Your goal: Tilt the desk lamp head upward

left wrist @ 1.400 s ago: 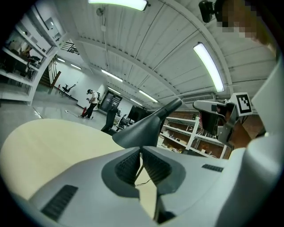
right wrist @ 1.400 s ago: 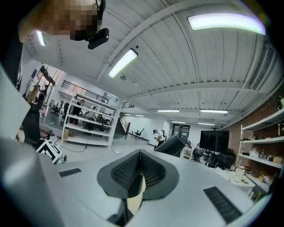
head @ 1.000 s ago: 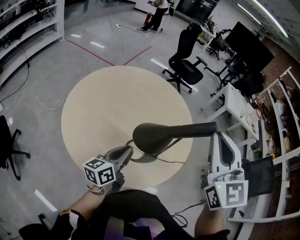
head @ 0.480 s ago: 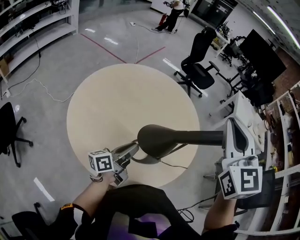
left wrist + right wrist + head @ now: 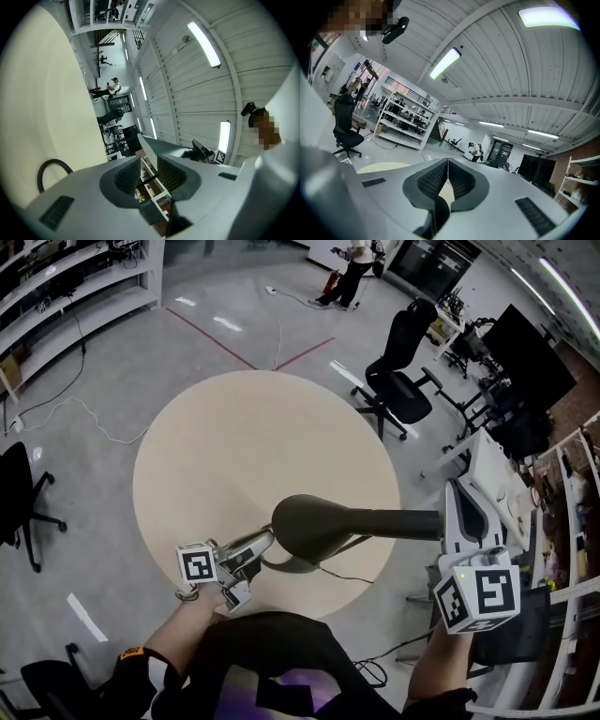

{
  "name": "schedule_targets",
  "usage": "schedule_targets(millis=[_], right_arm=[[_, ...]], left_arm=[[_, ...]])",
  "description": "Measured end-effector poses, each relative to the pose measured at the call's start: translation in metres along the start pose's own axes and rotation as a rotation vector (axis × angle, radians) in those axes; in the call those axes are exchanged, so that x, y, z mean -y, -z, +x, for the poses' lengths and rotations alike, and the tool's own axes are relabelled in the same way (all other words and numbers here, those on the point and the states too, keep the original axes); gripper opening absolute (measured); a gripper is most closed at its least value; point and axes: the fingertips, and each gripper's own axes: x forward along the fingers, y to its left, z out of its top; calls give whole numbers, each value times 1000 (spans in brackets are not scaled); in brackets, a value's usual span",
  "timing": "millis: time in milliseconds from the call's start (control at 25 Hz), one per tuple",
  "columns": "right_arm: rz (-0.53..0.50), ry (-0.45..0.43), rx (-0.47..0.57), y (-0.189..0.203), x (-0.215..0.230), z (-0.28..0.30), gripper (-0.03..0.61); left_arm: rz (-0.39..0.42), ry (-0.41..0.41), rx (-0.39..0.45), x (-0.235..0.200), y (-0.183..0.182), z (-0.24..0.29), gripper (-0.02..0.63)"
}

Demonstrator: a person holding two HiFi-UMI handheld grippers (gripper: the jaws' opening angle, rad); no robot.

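The dark desk lamp stands near the front edge of the round beige table [image 5: 234, 446]. Its head [image 5: 309, 524] lies about level and its arm [image 5: 394, 521] runs right. My left gripper [image 5: 265, 540] reaches in low beside the lamp's base [image 5: 295, 565], under the head. In the left gripper view its jaws [image 5: 149, 171] stand a little apart with only a thin dark line across the gap. My right gripper [image 5: 459, 486] sits at the right end of the arm, off the table's edge. In the right gripper view its jaws [image 5: 447, 164] meet with nothing seen between them.
A thin cable [image 5: 347, 577] trails from the lamp base toward the table's front edge. A black office chair [image 5: 398, 371] stands beyond the table at right, another [image 5: 19, 493] at far left. Desks and shelves [image 5: 497, 465] crowd the right side. A person [image 5: 352, 263] stands far off.
Since a second ago my right gripper has risen and moved right a little along the lamp's arm. The left gripper stays by the base. The lamp head still lies about level.
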Motion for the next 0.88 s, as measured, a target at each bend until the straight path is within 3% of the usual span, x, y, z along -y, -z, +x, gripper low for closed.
schedule_targets(millis=[160,480,880], right_arm=[[23,-6,-4,5,2,3,15],[56,19,-4,7,12,1,15],[70,2,-13,8,7,6,15]], left_arm=[[21,-6,-11,-1,-1,1,140],[7,92,6,18,-4,9,140],[18,98,-18,19,-8,18,140]])
